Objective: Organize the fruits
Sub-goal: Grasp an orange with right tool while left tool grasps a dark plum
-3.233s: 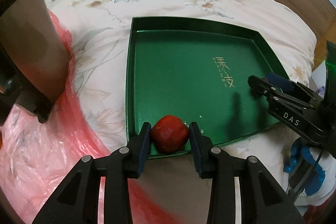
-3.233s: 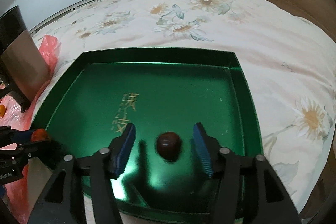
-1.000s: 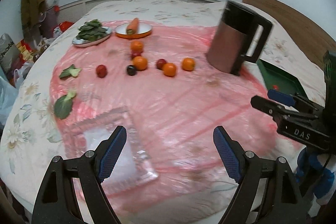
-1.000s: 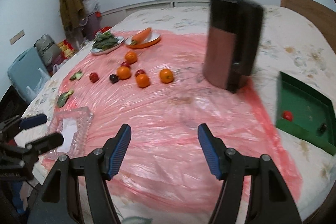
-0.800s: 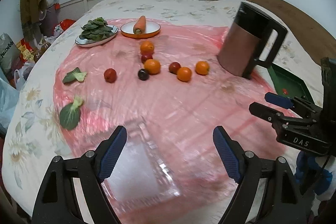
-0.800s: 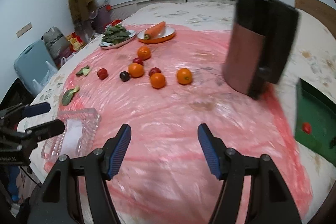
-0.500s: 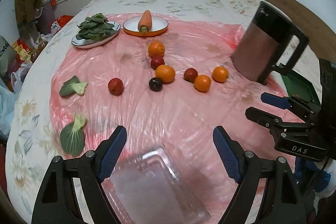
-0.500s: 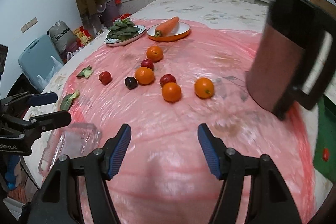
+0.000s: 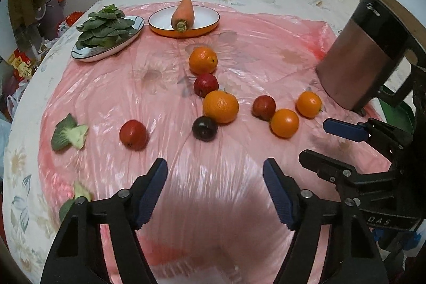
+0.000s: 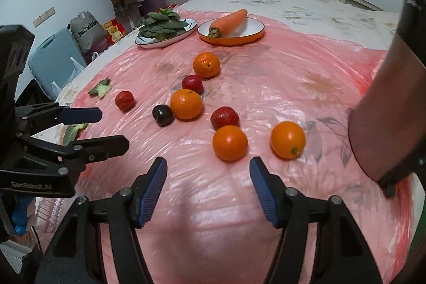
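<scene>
both grippers empty, jaws wide apart: left gripper (image 9: 215, 186) and right gripper (image 10: 208, 184) hover over the near edge of the bed w/ its pink plastic sheet (image 9: 239, 204). fruit lies loose mid-sheet: nearest orange (image 10: 229, 142), another orange (image 10: 287, 140), red fruit (image 10: 224, 117), dark plum (image 10: 162, 115), more beyond. toward the far edge: carrot plate (image 9: 184, 23), greens plate (image 9: 106, 39). judging by this, most sorting is left; eight fruits not yet picked.

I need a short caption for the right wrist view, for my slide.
Open right gripper faces oranges and red fruits on pink plastic sheet.
</scene>
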A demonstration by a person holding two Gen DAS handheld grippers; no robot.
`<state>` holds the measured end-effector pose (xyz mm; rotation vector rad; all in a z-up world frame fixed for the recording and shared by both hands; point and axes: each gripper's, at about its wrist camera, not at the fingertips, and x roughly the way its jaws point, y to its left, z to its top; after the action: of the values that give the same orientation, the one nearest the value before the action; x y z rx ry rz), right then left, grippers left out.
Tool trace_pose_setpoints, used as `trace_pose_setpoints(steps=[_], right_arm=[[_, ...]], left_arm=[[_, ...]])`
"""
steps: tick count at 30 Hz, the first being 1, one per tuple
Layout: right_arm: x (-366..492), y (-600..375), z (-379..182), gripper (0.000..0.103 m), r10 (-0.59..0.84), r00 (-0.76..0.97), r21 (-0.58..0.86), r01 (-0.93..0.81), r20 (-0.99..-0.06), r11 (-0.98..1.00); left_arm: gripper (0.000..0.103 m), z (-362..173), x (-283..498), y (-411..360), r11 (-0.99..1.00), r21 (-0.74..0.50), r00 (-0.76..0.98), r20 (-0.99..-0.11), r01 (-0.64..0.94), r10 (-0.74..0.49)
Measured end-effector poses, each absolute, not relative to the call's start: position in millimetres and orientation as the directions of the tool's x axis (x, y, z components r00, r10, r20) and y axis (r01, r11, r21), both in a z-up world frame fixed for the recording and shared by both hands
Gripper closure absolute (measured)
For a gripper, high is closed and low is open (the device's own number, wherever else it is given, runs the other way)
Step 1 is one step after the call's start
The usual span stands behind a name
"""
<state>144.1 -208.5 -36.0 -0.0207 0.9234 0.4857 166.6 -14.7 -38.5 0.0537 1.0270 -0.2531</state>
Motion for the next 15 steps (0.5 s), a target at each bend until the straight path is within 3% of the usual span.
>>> trace_pose_setpoints(steps=[8,15], right_arm=[[171,-204,-51,0.033,0.407,0.476,0.189,-0.44,-0.779,0.878],[187,-203,-65,0.034,0.4,0.465,0.181,-0.446,-0.79,0.877]], left_arm=[[0.039,-56,196,-14,0.975,-0.055,0.469,-0.87,0.214,-0.152],[0.047,-71,214,-19,0.973,-0.041,0.434,-0.89,0.228,-0.139]])
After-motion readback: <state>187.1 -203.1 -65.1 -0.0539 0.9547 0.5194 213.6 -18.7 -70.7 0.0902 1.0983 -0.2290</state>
